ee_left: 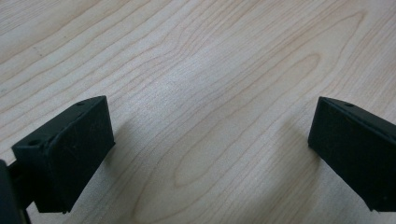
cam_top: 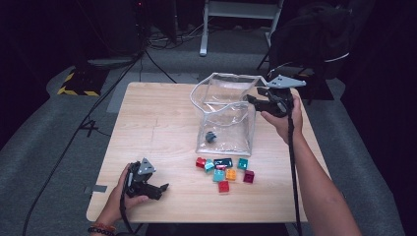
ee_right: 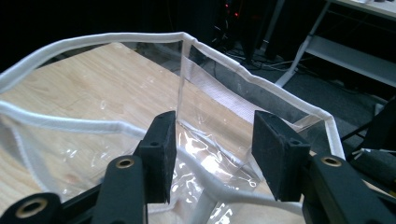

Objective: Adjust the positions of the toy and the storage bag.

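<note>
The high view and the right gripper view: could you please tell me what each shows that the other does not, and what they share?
The high view alone has the small coloured blocks in front of the bag, a dark blue piece inside it, and the left gripper resting on the table. The right gripper view alone shows the right gripper with jaws apart over the bag's white rim. Both show the clear plastic bag and the table.

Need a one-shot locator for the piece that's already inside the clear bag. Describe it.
Start at the wooden table and find the clear plastic bag with the white-trimmed rim standing at its far middle, next to the right gripper. On the bag's floor, near its front left corner, lies one small dark bluish piece. It is alone inside the bag, whereas the bright red, teal and orange cubes sit clustered outside, in front.
</note>
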{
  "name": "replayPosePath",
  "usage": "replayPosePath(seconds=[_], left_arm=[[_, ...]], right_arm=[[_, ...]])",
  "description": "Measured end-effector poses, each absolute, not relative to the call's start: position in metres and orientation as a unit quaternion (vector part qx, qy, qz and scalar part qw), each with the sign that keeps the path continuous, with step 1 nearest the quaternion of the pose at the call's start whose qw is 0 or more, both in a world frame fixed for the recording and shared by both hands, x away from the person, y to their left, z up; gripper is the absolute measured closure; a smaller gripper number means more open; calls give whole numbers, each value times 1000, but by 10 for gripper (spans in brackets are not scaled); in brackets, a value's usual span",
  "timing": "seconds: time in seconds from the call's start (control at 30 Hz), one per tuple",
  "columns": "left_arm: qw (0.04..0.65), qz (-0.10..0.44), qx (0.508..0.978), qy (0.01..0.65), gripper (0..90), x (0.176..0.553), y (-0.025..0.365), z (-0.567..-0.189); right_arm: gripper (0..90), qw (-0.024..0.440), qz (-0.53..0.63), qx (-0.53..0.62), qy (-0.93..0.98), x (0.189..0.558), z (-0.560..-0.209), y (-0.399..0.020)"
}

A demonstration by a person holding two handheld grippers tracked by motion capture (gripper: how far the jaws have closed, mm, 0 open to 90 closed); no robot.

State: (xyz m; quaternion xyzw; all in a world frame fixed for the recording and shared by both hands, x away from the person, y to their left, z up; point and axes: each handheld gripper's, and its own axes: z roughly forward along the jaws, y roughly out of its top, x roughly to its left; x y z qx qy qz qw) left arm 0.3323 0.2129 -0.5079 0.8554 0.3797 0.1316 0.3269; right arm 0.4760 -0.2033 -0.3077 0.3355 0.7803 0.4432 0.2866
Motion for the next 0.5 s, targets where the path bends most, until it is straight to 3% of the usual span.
replayPosePath(seconds=[0.5], left_arm=[[327, 131, 855, 380, 5, 332, 213, -508]], right_arm=[[478, 298, 456, 320, 775, 430, -307, -242]])
